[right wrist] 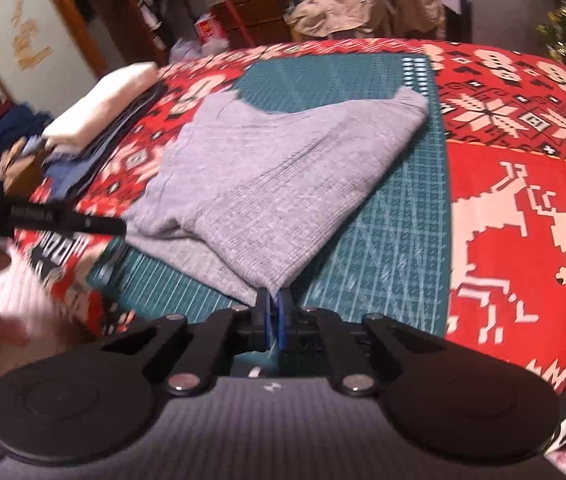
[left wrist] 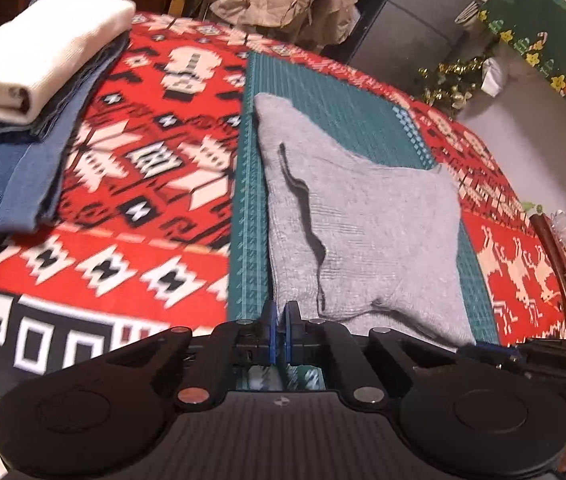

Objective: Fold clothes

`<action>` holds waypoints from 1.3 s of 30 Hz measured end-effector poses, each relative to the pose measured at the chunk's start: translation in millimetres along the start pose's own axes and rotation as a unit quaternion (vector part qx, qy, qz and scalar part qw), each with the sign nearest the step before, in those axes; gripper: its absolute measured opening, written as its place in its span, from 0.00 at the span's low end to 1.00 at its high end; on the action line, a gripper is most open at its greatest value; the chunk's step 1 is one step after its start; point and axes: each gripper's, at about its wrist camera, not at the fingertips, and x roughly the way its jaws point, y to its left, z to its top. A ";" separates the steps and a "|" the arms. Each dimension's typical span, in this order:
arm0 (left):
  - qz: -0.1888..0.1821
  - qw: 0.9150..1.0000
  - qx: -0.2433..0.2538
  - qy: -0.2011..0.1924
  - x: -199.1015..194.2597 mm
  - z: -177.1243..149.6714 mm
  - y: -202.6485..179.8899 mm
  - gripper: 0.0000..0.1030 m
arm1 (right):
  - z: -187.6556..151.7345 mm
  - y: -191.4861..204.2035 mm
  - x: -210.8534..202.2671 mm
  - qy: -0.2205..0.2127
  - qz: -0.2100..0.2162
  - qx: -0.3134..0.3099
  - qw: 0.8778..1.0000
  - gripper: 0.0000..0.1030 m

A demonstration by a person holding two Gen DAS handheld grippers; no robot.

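While the left gripper point(left wrist: 282, 312) pinches the grey garment point(left wrist: 363, 220) shut, the right gripper point(right wrist: 274, 300) clamps its other corner over the mat point(right wrist: 403, 216).

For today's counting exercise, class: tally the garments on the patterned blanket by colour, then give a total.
Grey: 1, the grey knit garment on the green cutting mat, pinched by the left gripper and right gripper.
Cream: 1, the folded cream garment topping the stack.
Blue: at least 1, the blue denim garment underneath; layers hard to separate.
Total: at least 3.
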 end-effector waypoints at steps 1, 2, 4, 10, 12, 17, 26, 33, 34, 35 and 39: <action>-0.001 1.000 -0.001 0.011 0.7 -1.4 2.3 0.05 | -2.1 2.4 -0.1 0.006 0.004 -0.008 1.000 0.04; -0.004 1.000 -0.005 0.016 0.9 -1.5 4.4 0.05 | -3.4 3.6 -0.7 0.010 0.009 -0.012 1.000 0.06; -0.010 1.000 -0.012 0.025 1.1 -1.9 8.4 0.07 | -5.8 6.0 -1.8 0.017 0.018 -0.020 0.999 0.10; -0.053 0.998 -0.041 0.002 -17.4 -2.9 21.6 0.09 | 0.2 12.2 -19.7 -0.007 0.056 -0.035 0.998 0.11; -0.084 0.996 -0.041 -0.015 -24.7 0.2 18.5 0.09 | 6.8 14.4 -22.9 -0.028 0.060 -0.037 0.997 0.11; -0.202 0.978 -0.060 -0.015 -11.0 13.5 3.3 0.08 | 29.3 20.7 -4.5 -0.047 0.080 -0.045 0.995 0.04; -0.215 0.971 -0.089 0.054 37.8 11.8 -1.8 0.05 | 35.0 -4.2 51.9 0.007 0.135 0.055 0.989 0.00; -0.219 0.967 -0.097 0.082 59.1 10.5 -2.5 0.03 | 20.2 -31.6 53.2 0.031 0.170 0.133 0.976 0.00; -0.219 0.968 -0.096 0.082 59.2 10.3 -2.0 0.03 | 18.0 -32.2 53.1 0.035 0.172 0.136 0.975 0.00; -0.219 0.968 -0.095 0.081 59.3 10.2 -1.5 0.03 | 15.4 -32.8 52.7 0.038 0.172 0.137 0.975 0.00; -0.218 0.968 -0.091 0.080 59.5 9.5 0.3 0.03 | 6.9 -37.7 46.7 0.041 0.173 0.153 0.972 0.00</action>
